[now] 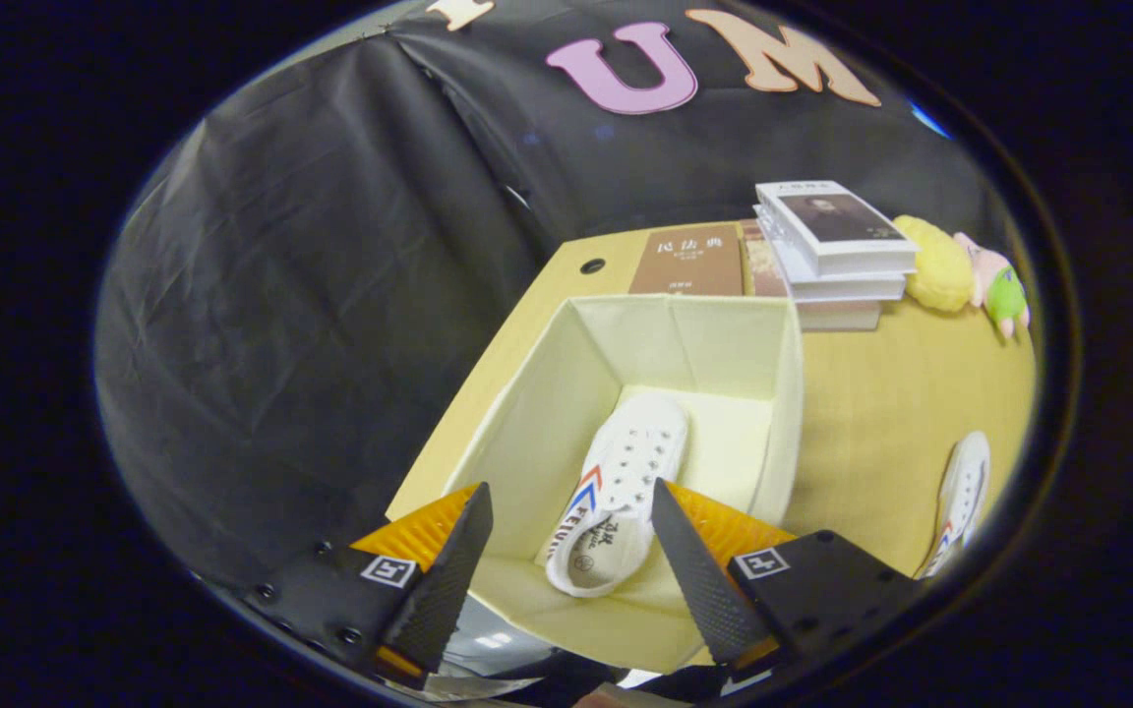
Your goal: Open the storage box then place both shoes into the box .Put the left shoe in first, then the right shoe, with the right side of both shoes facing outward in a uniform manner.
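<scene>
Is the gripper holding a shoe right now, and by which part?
Nothing is held. The gripper is open above the box; the shoe lies inside, untouched.

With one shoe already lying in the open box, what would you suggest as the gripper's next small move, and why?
Probably lift the gripper away from the storage box and swing it towards the second shoe on the table beside the box. Its fingers stand open, empty, and the first shoe lies free on the box floor, so only that shoe remains to fetch.
</scene>
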`<state>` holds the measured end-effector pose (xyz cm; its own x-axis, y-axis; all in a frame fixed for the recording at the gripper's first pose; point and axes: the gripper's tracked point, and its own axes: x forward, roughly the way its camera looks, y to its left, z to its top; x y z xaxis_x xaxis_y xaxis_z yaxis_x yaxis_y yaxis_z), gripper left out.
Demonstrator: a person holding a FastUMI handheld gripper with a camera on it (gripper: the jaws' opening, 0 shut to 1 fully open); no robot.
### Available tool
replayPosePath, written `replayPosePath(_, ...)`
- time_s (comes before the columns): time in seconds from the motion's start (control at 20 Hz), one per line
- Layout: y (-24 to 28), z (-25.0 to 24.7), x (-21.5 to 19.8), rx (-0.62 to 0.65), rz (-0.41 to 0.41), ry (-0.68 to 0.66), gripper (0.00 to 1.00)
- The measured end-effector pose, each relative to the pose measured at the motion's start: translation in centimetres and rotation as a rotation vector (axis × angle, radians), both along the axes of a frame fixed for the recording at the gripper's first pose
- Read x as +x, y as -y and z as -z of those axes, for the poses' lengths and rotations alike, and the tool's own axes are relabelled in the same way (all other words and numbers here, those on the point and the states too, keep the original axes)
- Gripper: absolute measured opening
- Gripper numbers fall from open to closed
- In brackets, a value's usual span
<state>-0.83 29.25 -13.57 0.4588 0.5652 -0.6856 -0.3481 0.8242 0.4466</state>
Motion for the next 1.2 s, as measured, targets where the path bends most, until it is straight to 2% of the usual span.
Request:
replayPosePath(0.3,7.5,-1.7,1.2,-0.033,0.019,0.093,1.00)
replayPosePath(0.7,18.6,-1.9,2.7,-0.100,0.119,0.135,1.00)
replayPosePath(1.0,26.8,0.6,3.0,-0.202,0.161,0.155,1.00)
replayPosePath(1.2,31.6,3.5,2.7,-0.251,0.199,0.116,1.00)
